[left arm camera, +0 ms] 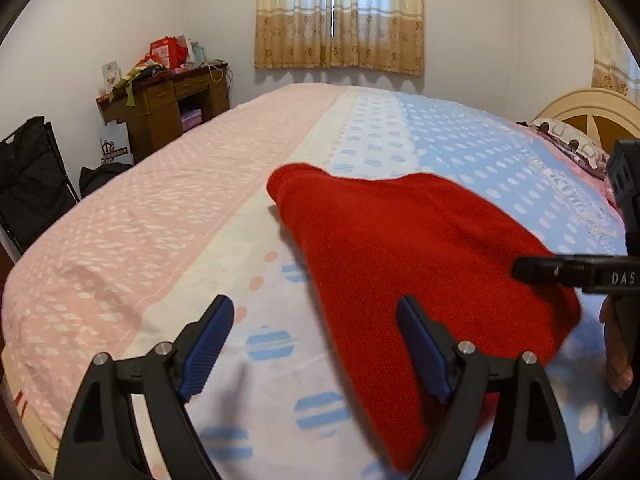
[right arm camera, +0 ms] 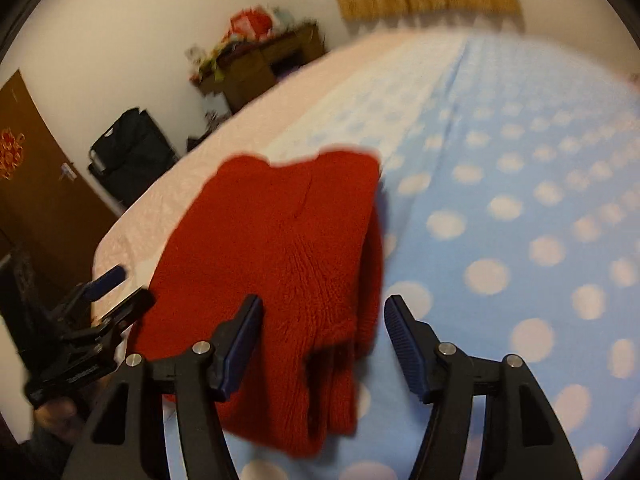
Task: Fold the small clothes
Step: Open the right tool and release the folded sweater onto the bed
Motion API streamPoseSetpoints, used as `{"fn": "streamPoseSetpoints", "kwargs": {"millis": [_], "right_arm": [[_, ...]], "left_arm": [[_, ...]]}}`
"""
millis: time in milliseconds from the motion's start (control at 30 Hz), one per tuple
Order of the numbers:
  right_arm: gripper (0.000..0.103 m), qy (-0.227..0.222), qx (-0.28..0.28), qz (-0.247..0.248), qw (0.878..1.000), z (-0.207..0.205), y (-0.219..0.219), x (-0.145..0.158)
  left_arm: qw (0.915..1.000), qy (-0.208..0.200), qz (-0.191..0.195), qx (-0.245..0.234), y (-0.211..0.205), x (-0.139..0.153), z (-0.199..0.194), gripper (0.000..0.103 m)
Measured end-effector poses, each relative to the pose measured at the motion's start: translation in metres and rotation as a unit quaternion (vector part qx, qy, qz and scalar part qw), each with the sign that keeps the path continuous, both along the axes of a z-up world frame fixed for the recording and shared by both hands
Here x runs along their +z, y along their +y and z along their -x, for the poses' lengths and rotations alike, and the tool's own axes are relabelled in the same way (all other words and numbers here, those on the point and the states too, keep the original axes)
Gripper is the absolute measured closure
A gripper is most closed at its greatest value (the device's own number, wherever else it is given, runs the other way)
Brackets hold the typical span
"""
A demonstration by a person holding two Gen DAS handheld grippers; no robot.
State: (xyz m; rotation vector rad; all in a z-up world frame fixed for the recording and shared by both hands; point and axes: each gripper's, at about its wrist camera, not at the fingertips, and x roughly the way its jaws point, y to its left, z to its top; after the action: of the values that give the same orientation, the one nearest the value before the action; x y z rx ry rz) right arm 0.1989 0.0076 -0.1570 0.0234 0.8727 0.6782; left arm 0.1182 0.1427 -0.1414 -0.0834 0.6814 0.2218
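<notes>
The left gripper (left arm camera: 316, 344) is held with its jaws apart, nothing pinched between them. The right gripper (right arm camera: 324, 344) is likewise spread, clear of the cloth. Just beyond both, a folded red knitted garment (left arm camera: 400, 248) is laid flat on the dotted bedsheet (left arm camera: 168, 240). Farther back, a cluttered wooden desk (left arm camera: 168, 104) is seen.

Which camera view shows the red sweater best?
The right wrist view: the sweater is whole there, its folded layers visible, though slightly blurred. The left wrist view is sharper, but the tongs cover part of it.
</notes>
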Motion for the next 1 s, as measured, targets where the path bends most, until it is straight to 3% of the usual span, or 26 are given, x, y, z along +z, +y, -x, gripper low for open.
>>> {"fn": "streamPoseSetpoints", "kwargs": {"millis": [133, 267, 400, 600, 1000], "right_arm": [[0.039, -0.073, -0.032, -0.008, 0.997, 0.039, -0.01, 0.044], [0.036, -0.166, -0.074, -0.003, 0.983, 0.085, -0.017, 0.091], [0.033, -0.211, -0.087, 0.006, 0.974, 0.111, -0.02, 0.118], [0.033, -0.233, -0.086, -0.002, 0.969, 0.126, -0.02, 0.136], [0.032, -0.23, -0.087, -0.004, 0.969, 0.137, -0.026, 0.135]], "left_arm": [[0.9993, -0.03, -0.018, -0.014, -0.013, 0.025, 0.025, 0.006], [0.9962, -0.075, -0.032, -0.028, -0.024, 0.057, 0.047, 0.002], [0.9926, -0.111, -0.032, -0.039, -0.031, 0.081, 0.061, 0.0], [0.99, -0.131, -0.033, -0.039, -0.032, 0.091, 0.069, 0.0], [0.9888, -0.14, -0.032, -0.038, -0.034, 0.091, 0.073, 0.0]]}}
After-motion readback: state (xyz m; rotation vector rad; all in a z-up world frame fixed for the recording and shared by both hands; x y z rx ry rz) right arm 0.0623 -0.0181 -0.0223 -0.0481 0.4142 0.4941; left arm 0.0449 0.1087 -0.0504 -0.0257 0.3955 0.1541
